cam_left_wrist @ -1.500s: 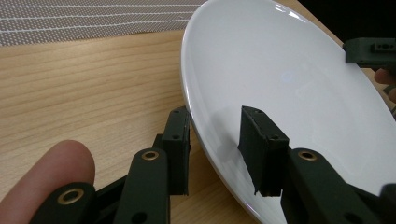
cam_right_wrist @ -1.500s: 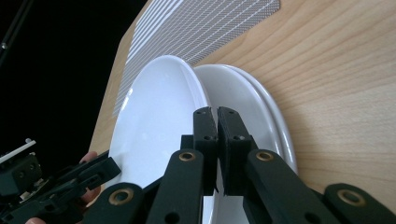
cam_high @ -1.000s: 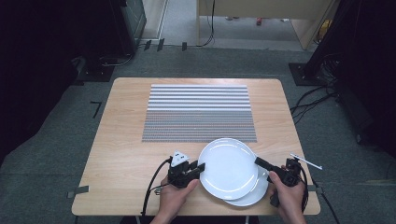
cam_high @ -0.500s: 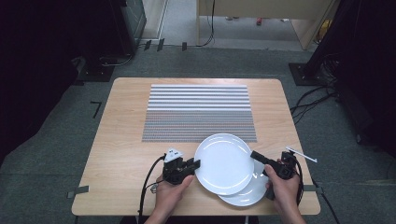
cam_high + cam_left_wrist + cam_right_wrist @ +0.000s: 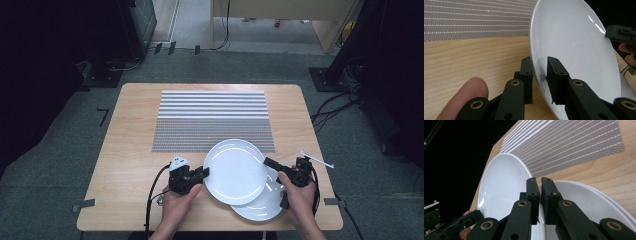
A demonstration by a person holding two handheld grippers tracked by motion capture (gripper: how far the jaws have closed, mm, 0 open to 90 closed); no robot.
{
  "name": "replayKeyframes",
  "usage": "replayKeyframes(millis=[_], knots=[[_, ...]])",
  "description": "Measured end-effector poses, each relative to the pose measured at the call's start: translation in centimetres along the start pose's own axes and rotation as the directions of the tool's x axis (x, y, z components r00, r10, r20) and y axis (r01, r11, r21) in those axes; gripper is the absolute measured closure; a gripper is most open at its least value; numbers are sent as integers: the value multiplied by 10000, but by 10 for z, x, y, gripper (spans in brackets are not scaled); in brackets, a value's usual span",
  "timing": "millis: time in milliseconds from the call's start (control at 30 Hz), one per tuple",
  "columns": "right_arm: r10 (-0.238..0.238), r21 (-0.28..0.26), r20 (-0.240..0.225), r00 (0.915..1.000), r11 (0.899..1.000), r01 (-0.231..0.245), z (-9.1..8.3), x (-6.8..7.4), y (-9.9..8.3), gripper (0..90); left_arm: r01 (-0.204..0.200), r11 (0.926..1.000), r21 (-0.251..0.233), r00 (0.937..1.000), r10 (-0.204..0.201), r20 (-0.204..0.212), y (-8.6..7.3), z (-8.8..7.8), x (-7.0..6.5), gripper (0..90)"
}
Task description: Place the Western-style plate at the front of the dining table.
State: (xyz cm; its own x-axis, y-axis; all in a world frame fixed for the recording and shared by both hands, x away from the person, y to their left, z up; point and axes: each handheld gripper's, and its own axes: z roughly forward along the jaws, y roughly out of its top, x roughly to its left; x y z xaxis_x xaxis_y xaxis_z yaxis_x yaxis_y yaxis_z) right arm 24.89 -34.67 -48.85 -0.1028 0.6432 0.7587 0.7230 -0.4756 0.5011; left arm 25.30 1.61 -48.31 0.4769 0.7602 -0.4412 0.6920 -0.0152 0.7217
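A white plate [image 5: 235, 171] [image 5: 574, 50] [image 5: 499, 185] hangs tilted between both grippers, just over the near right of the wooden table [image 5: 130, 150]. My left gripper [image 5: 202, 173] [image 5: 539, 72] is shut on its left rim, where its jaws have just been closing. On the opposite rim my right gripper [image 5: 267, 162] [image 5: 540, 187] is shut. Below it, stacked white plates [image 5: 260, 205] [image 5: 589, 200] lie on the table, partly covered by the held plate. Each gripper view shows the other gripper at the plate's far edge.
A grey striped placemat [image 5: 212, 120] [image 5: 574, 145] [image 5: 474, 20] lies across the middle of the table, just beyond the held plate. Bare wood stretches to the left of the plates. Dark floor, cables and furniture surround the table.
The held plate has shifted left and away from the person, off the stack and toward the placemat. Both hands moved with it.
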Motion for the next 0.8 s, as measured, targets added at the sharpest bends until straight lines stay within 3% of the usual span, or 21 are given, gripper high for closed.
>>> replayKeyframes(millis=[367, 800], knots=[[230, 110, -191, 9996, 9997, -228, 21, 19, 12, 859, 384, 9987, -333, 9993, -384, -2, 22, -14, 16, 769], [76, -111, -493, 9988, 9999, -81, 45, 47, 37, 859, 779, 9955, -532, 9969, -783, -57, 47, -20, 37, 768]])
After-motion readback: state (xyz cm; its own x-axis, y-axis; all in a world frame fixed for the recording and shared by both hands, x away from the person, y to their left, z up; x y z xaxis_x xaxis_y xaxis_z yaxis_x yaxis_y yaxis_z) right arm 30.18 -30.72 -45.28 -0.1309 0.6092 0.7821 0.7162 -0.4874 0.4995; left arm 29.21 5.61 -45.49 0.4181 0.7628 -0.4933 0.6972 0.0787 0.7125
